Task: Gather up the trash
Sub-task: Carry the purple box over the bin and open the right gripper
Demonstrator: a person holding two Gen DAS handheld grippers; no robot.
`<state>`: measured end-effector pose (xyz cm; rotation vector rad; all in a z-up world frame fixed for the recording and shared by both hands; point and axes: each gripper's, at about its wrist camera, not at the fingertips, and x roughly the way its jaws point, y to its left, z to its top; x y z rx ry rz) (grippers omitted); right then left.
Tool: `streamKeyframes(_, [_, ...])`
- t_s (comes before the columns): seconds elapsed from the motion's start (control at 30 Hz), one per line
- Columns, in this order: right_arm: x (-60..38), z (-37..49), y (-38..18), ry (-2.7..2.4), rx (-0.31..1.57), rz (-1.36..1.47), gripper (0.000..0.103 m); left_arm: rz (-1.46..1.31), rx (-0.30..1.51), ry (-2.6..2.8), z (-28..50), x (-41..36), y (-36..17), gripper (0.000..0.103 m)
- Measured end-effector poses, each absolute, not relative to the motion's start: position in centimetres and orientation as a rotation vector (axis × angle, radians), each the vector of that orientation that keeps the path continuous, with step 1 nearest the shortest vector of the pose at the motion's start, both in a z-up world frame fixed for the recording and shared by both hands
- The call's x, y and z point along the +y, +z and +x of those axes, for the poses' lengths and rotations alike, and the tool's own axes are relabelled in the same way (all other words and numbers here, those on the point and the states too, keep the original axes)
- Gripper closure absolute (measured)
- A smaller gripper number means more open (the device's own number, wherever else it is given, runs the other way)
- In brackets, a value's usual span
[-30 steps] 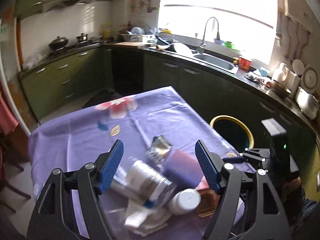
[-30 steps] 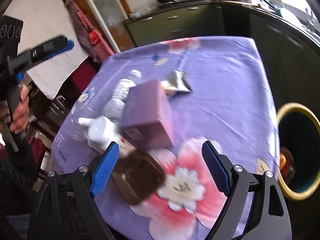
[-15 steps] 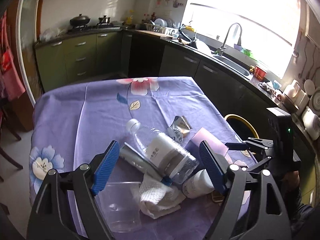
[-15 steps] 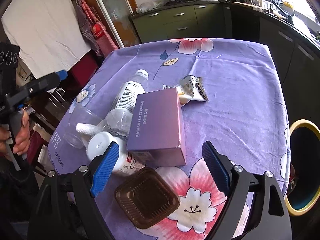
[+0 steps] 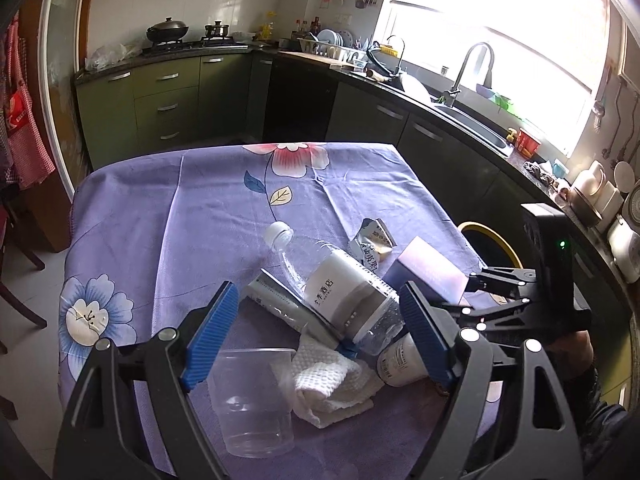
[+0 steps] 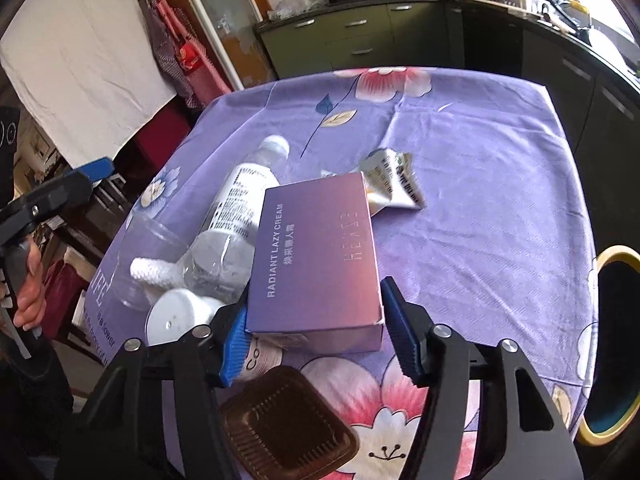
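A pile of trash lies on the purple flowered tablecloth [image 5: 208,216]. My left gripper [image 5: 318,338] hangs open just above it, with a clear plastic bottle [image 5: 348,300], a tube [image 5: 276,300], a white paper towel [image 5: 328,380] and a clear cup [image 5: 252,400] below its fingers, none of them touched. My right gripper [image 6: 318,340] is closing on the near end of the purple box [image 6: 320,256], and both pads meet the box's sides. The box rests on a white bottle [image 6: 176,316]. A crumpled wrapper [image 6: 392,184] lies behind it.
A brown plastic tray [image 6: 288,424] lies on the cloth just under the right gripper. A yellow-rimmed bin [image 6: 616,344] stands on the floor off the table's right edge. A hand [image 6: 28,292] grips the left gripper's handle. Kitchen counters [image 5: 460,112] run behind the table.
The right gripper has moved forward over the tray and its jaws have narrowed onto the purple box. The left gripper swung down over the pile a second ago and has since held still.
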<state>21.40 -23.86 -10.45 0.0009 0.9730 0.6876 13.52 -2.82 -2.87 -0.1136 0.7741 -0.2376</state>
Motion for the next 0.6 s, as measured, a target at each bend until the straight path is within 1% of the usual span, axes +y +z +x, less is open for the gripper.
streamKeyframes(0.17, [-24.7,21.4,-9.6,0.675,0.952,0.039,0.047,-0.115,0.774,-0.233,13.4,-2.9,-2.9,0.024])
streamKeyframes(0.33, [-27.4,20.5,-7.2,0.647,0.877,0.095,0.048,-0.107,0.77,-0.232,13.3,-3.0,-2.7,0.024])
streamKeyframes(0.43, [-30.7,19.7,-5.2,0.577,0.811,0.124,0.048,-0.103,0.766,-0.234,13.4,-3.1,-2.6,0.023])
streamKeyframes(0.5, [-34.4,19.4,-4.1,0.472,0.767,0.156,0.047,-0.1,0.763,-0.234,13.3,-3.3,-2.5,0.02])
streamKeyframes(0.6, [-39.7,19.7,-4.2,0.273,0.757,0.179,0.047,-0.093,0.762,-0.241,13.3,-3.6,-2.5,0.02])
